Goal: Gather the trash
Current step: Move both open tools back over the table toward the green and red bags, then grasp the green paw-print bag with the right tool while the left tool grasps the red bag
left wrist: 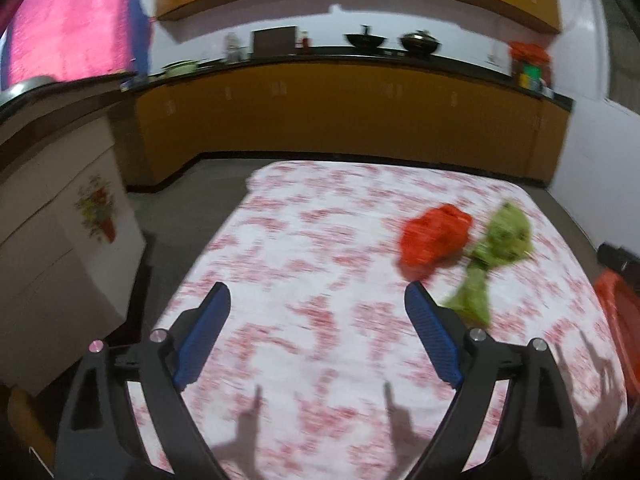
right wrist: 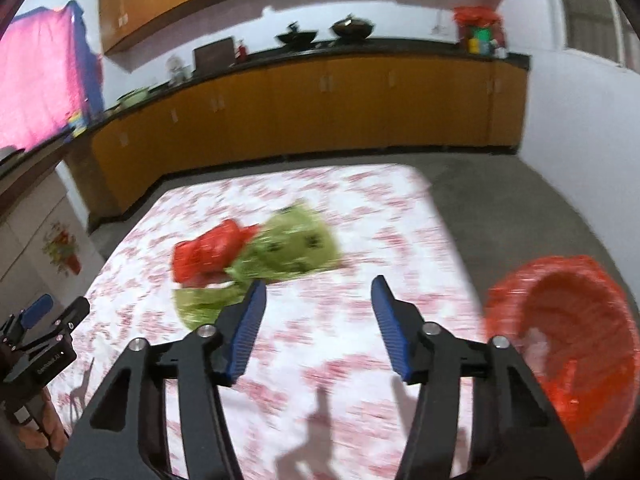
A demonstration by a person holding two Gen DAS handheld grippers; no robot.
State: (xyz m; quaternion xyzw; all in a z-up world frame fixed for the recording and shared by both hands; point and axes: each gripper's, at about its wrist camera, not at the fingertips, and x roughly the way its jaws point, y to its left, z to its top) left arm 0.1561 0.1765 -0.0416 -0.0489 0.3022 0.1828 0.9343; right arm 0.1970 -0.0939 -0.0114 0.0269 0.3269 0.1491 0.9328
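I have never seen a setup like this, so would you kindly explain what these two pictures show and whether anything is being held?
There is no robot here: a person carries a hand-held two-finger gripper in each hand, each with a fisheye camera looking along its fingers. One picture comes from the left gripper, the other from the right gripper. Both stand open above a table with a red-and-white patterned tablecloth and hold nothing. On the cloth lie a crumpled red bag and a crumpled green bag, touching each other. A red basket sits at the table's right edge. Both pictures are motion-blurred.

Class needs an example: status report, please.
Left gripper and right gripper open, empty. Red bag and green bag on table. Red basket right. Nothing blocking.
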